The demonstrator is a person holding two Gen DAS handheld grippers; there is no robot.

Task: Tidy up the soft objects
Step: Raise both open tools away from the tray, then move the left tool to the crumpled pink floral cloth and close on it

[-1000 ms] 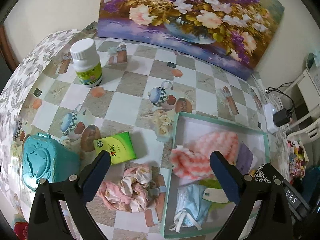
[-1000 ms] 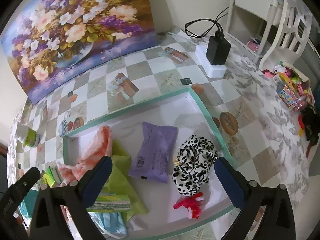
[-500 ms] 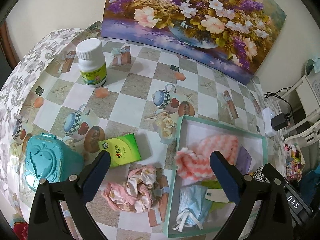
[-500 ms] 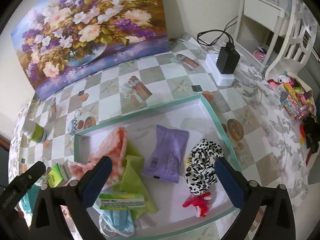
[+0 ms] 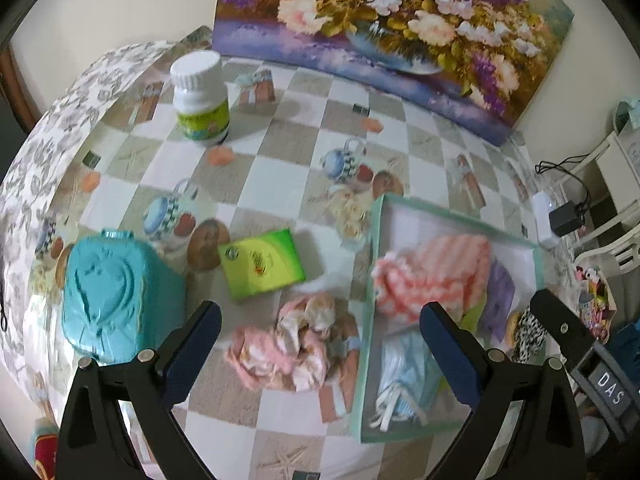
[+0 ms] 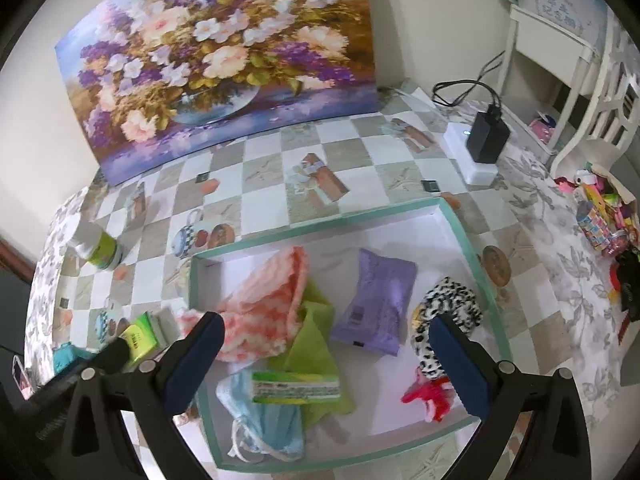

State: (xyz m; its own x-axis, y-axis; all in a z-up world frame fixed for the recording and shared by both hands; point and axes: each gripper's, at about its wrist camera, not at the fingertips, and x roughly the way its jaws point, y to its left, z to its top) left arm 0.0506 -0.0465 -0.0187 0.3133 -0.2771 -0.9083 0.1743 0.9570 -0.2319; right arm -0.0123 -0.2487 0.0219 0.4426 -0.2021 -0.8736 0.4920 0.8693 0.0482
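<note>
Left wrist view puts your left gripper [image 5: 320, 344] above a crumpled pink scrunchie [image 5: 288, 354] that lies on the checked tablecloth [image 5: 272, 168], just outside the left wall of the green-rimmed tray [image 5: 366, 320]. The jaws stand wide and hold nothing; the scrunchie sits between the two fingers in the picture, nearer the left one. Just beyond it lies a green tissue pack [image 5: 262, 264], and left of that a teal plastic box [image 5: 112, 300]. A white pill bottle [image 5: 202, 98] stands well back near the flower painting [image 5: 392, 28].

Inside the tray you can see a pink-and-white knitted cloth [image 5: 432, 276] at the far left corner, a blue face mask [image 5: 404, 376] at the near left, and a purple pouch [image 5: 500, 300] further right.

Your right gripper [image 6: 326, 354] hangs over the tray [image 6: 472, 248], jaws also wide and empty. From its camera the knitted cloth [image 6: 264, 304] overlaps a lime-green cloth [image 6: 316, 344]; a flat green-and-white packet [image 6: 296, 388] lies on that cloth and touches the face mask [image 6: 264, 420]. The purple pouch [image 6: 378, 304] lies in the middle, the black-and-white spotted scrunchie [image 6: 444, 320] is just right of it, and a small red fuzzy item [image 6: 428, 396] sits at the near right. A black charger [image 6: 486, 136] is plugged into a white power strip [image 6: 476, 168] beyond the tray.
</note>
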